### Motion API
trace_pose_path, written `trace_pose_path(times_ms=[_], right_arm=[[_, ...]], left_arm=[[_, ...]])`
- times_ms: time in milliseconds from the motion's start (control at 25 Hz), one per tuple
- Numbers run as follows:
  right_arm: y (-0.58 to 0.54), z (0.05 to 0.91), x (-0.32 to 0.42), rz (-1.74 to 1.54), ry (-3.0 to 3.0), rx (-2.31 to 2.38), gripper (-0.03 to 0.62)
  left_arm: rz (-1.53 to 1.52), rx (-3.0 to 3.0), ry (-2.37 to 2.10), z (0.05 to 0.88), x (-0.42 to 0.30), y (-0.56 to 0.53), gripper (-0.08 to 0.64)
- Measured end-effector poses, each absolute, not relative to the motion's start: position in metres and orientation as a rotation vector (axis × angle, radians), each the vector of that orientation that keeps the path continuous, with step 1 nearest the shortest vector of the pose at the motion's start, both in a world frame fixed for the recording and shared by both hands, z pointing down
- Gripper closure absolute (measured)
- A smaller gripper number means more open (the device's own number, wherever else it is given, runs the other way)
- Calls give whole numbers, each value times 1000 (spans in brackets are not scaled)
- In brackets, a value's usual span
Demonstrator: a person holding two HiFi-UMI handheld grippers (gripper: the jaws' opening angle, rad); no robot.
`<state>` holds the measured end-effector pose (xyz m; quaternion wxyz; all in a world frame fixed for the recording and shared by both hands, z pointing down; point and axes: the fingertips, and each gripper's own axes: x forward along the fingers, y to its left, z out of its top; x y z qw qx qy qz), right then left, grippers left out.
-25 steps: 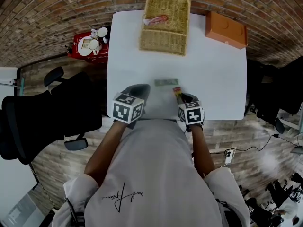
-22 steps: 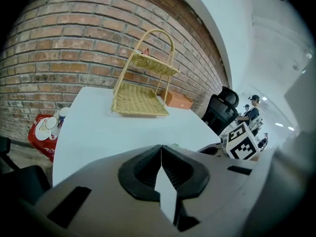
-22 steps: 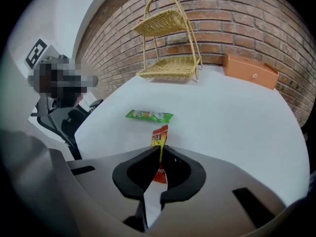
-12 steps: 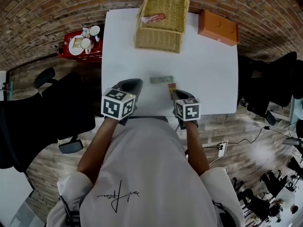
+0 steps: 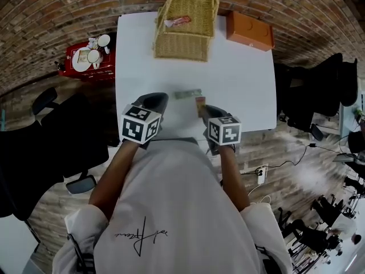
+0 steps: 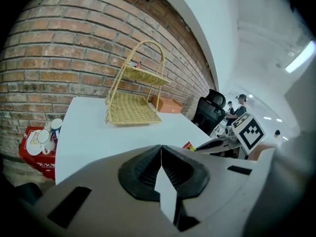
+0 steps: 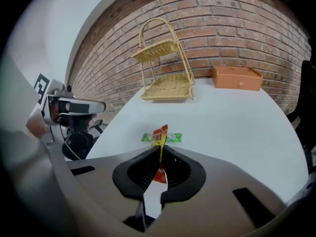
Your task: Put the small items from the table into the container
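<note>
A two-tier wicker basket [image 5: 185,21] stands at the table's far end, with a red and white packet [image 5: 178,21] on its upper tier. A green packet [image 5: 187,93] lies flat on the white table [image 5: 245,79]. Just beside it, my right gripper [image 5: 206,112] is shut on a red, orange and yellow sachet [image 7: 160,135], which sticks up from the jaws a little above the tabletop. The green packet [image 7: 177,138] shows behind it. My left gripper [image 6: 161,154] is shut with nothing in it, near the table's front left [image 5: 155,100].
An orange box [image 5: 250,31] sits at the back right corner of the table. A red tray with cups [image 5: 85,53] stands off the left side. Black chairs [image 5: 63,136] flank the table on both sides.
My right gripper has risen a little with the sachet held in it. The left gripper has stayed shut and hardly moved. The green packet lies where it was.
</note>
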<state>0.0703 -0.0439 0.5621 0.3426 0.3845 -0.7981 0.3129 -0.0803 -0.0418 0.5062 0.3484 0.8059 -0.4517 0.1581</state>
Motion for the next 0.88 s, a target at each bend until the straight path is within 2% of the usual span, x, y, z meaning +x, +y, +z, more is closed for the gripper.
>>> trace_pose_path(times_ms=[880], right_arm=[[-57, 507, 43, 697, -2232, 961, 558]], left_arm=[[443, 2173, -1136, 505, -72, -47, 549]])
